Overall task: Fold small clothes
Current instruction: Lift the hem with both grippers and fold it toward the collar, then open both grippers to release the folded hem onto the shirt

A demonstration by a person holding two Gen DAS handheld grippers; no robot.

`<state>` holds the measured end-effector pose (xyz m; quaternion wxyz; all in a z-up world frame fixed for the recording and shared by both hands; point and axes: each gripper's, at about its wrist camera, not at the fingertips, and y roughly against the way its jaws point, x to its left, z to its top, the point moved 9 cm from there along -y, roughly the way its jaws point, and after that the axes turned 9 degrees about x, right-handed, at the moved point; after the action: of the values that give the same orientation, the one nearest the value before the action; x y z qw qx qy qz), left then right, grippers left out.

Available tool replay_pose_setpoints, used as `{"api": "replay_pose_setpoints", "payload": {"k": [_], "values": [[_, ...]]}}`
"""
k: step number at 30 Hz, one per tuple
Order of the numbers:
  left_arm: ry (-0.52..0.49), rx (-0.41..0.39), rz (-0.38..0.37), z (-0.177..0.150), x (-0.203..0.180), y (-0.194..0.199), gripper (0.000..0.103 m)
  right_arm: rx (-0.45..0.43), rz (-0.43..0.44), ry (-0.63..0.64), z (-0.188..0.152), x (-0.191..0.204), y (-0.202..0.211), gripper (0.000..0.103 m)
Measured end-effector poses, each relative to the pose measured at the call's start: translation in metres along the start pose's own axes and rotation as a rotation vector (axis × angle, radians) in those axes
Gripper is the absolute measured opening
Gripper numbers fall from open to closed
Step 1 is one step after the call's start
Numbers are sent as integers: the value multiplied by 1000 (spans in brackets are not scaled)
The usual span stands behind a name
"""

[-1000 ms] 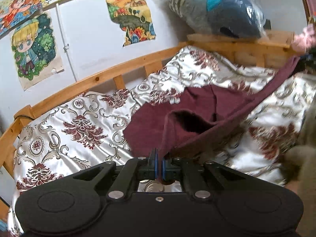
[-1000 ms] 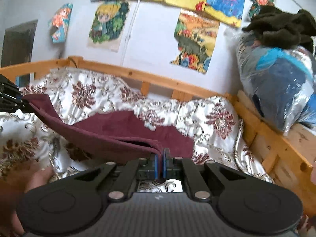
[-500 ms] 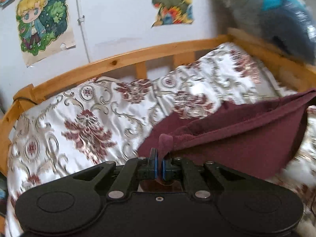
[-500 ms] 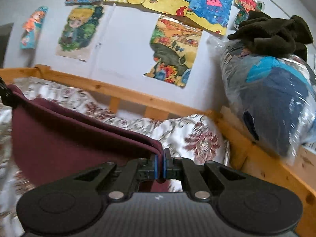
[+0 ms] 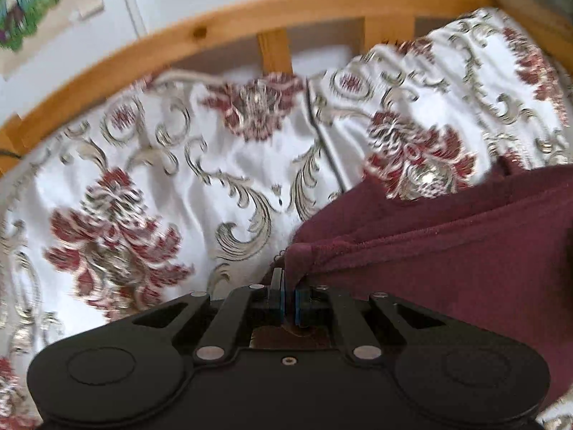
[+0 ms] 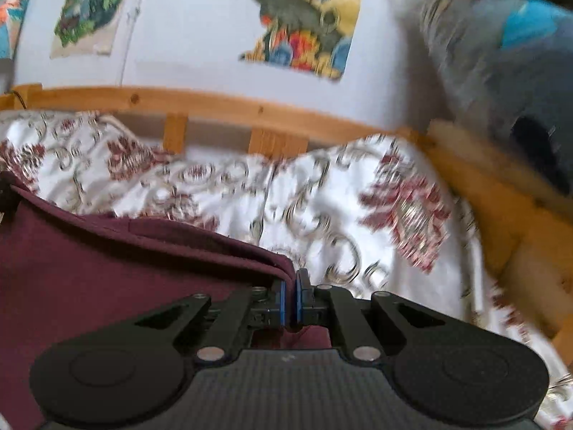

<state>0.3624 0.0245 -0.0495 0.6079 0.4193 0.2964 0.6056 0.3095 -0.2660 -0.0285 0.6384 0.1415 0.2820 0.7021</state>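
1. Left wrist view: left gripper point(image 5: 288, 299) pinching one corner of the dark red cloth point(image 5: 447, 272) over the bedspread point(image 5: 215, 165).
2. Right gripper point(image 6: 290, 299) clamped on another corner.
3. Best to keep the edge tight and lay it down flat.

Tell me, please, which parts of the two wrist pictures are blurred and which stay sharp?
Left wrist view: the patterned bedspread smears, while the left tool and the pinched maroon garment look sharper. Right wrist view: posters and bagged bundle streak; the right tool stays crisp.
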Motion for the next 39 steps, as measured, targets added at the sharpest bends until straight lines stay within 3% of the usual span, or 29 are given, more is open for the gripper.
{"api": "replay_pose_setpoints", "payload": {"k": [8,9,11,12,13,14,19,20,22,24,26,28,29,30,31,32,34,36,39], "values": [[133,69,-78,-1,9,-35,11,52,62,-56,-22,-2,-48,8],[143,67,-81,-1,10,-35,18,55,73,-57,-24,-2,-49,8],[165,52,-89,-2,13,-31,43,59,87,-43,-30,-1,-51,9],[173,41,-93,-3,15,-28,63,63,89,-40,-33,0,-52,13],[179,20,-102,-3,17,-24,74,64,99,-48,-36,-2,-52,19],[185,-5,-115,-4,19,-19,77,64,106,-60,-36,-3,-51,22],[195,-62,-212,-26,22,1,85,68,153,-111,-35,-9,-43,67],[192,-68,-230,-33,20,4,85,67,162,-112,-35,-9,-41,70],[181,-68,-267,-48,16,7,85,62,173,-99,-36,-7,-34,79],[169,-52,-298,-62,10,7,83,57,176,-82,-37,-4,-28,81],[161,-20,-327,-75,3,5,73,56,176,-77,-40,-2,-24,81],[156,9,-331,-83,0,2,48,61,182,-79,-43,0,-21,80],[155,25,-317,-86,0,-1,40,62,182,-79,-45,0,-20,77],[153,40,-291,-89,0,-3,20,66,179,-71,-46,2,-20,71],[152,52,-271,-91,1,-5,8,72,172,-59,-48,3,-21,63],[154,53,-268,-91,1,-5,8,79,161,-46,-50,4,-24,57],[164,25,-266,-90,1,1,6,94,150,-42,-54,5,-29,21],[191,-34,-239,-88,6,13,5,109,157,-66,-57,4,-33,7],[289,-129,-249,-91,17,33,5,86,134,-89,-53,-1,-25,5]]}}
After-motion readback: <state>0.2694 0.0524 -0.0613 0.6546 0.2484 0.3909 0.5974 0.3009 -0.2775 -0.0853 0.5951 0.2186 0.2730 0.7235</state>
